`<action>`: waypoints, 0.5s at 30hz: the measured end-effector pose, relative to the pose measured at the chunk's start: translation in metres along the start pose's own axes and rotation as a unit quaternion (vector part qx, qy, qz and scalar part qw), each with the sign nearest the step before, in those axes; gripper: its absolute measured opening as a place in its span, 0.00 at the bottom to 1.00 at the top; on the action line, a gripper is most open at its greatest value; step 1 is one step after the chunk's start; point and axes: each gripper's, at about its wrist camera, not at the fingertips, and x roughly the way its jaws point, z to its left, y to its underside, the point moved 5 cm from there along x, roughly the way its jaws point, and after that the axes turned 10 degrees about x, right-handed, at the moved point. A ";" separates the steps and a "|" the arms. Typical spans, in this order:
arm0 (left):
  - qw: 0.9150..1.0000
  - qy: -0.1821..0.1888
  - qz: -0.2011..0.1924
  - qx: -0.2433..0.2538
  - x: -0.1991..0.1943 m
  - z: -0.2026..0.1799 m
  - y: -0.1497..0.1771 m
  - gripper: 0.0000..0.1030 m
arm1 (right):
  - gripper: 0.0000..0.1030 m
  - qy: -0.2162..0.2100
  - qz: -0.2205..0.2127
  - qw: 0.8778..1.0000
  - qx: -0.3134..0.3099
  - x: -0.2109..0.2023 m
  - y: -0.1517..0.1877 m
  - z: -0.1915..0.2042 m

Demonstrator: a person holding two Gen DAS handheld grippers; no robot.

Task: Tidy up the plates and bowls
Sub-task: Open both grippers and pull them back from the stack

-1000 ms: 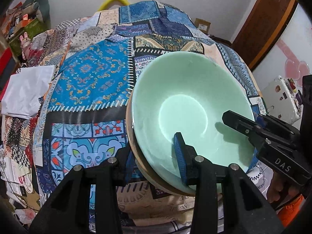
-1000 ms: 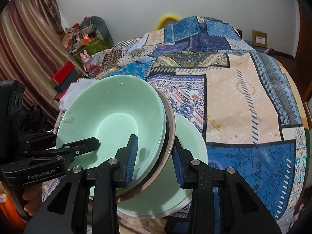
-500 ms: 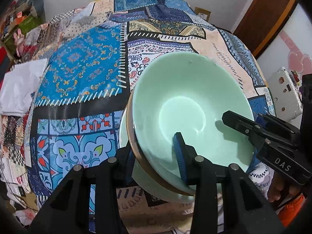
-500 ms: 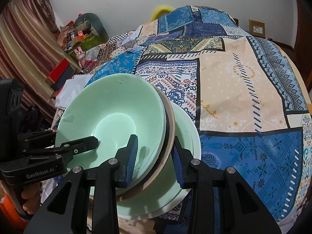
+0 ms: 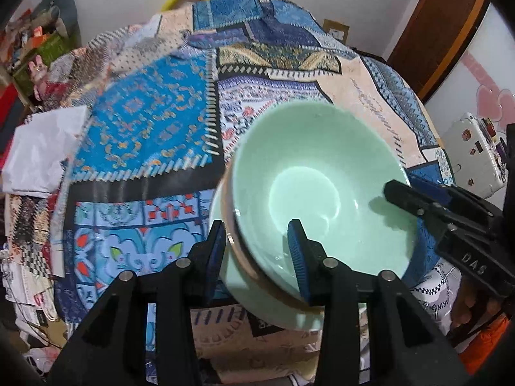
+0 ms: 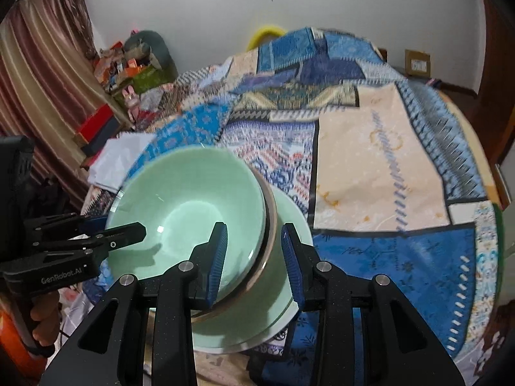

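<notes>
A pale green bowl [image 5: 309, 173] [image 6: 186, 206] is nested in a brown-rimmed bowl [image 5: 232, 234] [image 6: 272, 225], both tilted over a pale green plate [image 5: 289, 317] [image 6: 283, 296] on the patchwork cloth. My left gripper [image 5: 256, 254] is shut on the near rim of the two bowls. My right gripper [image 6: 252, 254] is shut on the opposite rim. In each wrist view the other gripper shows across the bowl: the right one [image 5: 418, 199] and the left one [image 6: 112, 234].
The round table has a patchwork cloth [image 6: 386, 160]. White folded cloth [image 5: 42, 148] lies at its left edge. Cluttered shelves and boxes [image 6: 128, 64] stand beyond. A white case [image 5: 473, 154] sits to the right, below a brown door [image 5: 441, 22].
Both grippers have carried the stacked bowls over the green plate, which now shows more beneath them. The grip on the rims is unchanged.
</notes>
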 end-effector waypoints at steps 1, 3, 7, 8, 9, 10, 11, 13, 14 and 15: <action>1.000 -0.004 -0.007 -0.001 -0.007 0.002 -0.001 0.38 | 0.31 -0.002 -0.011 1.000 -0.005 -0.009 -0.003 0.004; 1.000 -0.008 -0.024 -0.005 -0.023 0.004 -0.003 0.38 | 0.31 -0.007 -0.028 0.999 -0.014 -0.023 -0.007 0.012; 0.997 -0.012 -0.075 -0.007 -0.063 0.005 -0.010 0.38 | 0.31 -0.021 -0.072 0.996 -0.039 -0.058 -0.016 0.036; 0.995 -0.013 -0.095 -0.008 -0.079 0.004 -0.013 0.39 | 0.31 -0.024 -0.080 0.996 -0.043 -0.063 -0.017 0.040; 0.994 -0.014 -0.111 -0.008 -0.090 0.003 -0.015 0.41 | 0.31 -0.029 -0.094 0.994 -0.050 -0.073 -0.020 0.047; 0.992 -0.015 -0.127 -0.008 -0.103 0.001 -0.016 0.43 | 0.31 -0.032 -0.103 0.993 -0.054 -0.080 -0.021 0.051; 0.990 -0.015 -0.138 -0.008 -0.111 0.001 -0.017 0.45 | 0.31 -0.035 -0.115 0.991 -0.060 -0.089 -0.023 0.056; 0.985 -0.020 -0.170 -0.007 -0.134 -0.001 -0.020 0.50 | 0.32 -0.040 -0.132 0.988 -0.066 -0.102 -0.026 0.063; 0.982 -0.023 -0.187 -0.005 -0.145 -0.003 -0.021 0.51 | 0.33 -0.043 -0.140 0.987 -0.067 -0.108 -0.026 0.066; 0.978 -0.024 -0.205 -0.003 -0.158 -0.005 -0.021 0.52 | 0.33 -0.046 -0.147 0.986 -0.068 -0.113 -0.026 0.068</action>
